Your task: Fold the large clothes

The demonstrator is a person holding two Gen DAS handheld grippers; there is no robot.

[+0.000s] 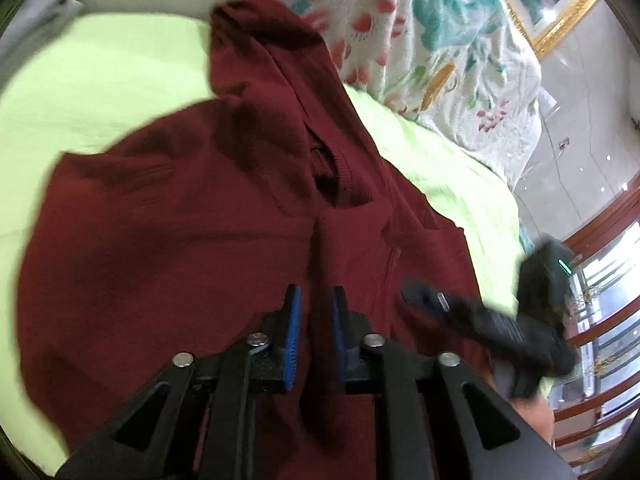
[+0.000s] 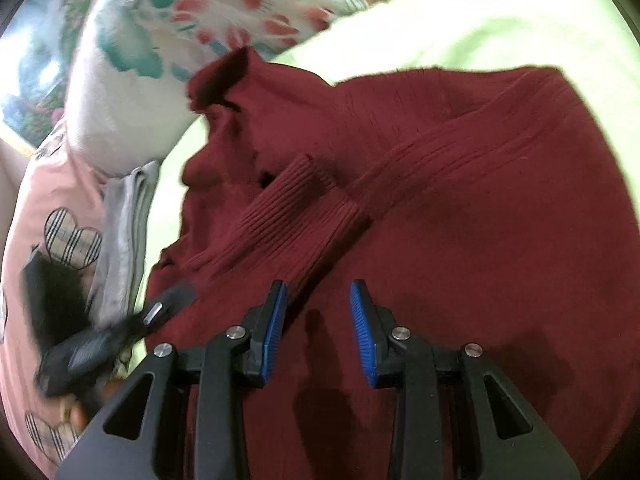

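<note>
sweater [image 1: 180, 240] lies on the bed [image 1: 100, 80], cuff [image 2: 296, 216] slanting up just ahead of my right hand-held gripper [image 2: 318, 312], half-open and empty, nearer than my left hand-held gripper [image 1: 316, 312], narrow and empty.

Dark red knit sweater [image 2: 440, 184] on a light green sheet [image 1: 104, 80]; behind sweater, white quilt [image 1: 432, 40] with red-and-teal flowers; beside it, pink pillow [image 2: 52, 200] with checked hearts
</note>
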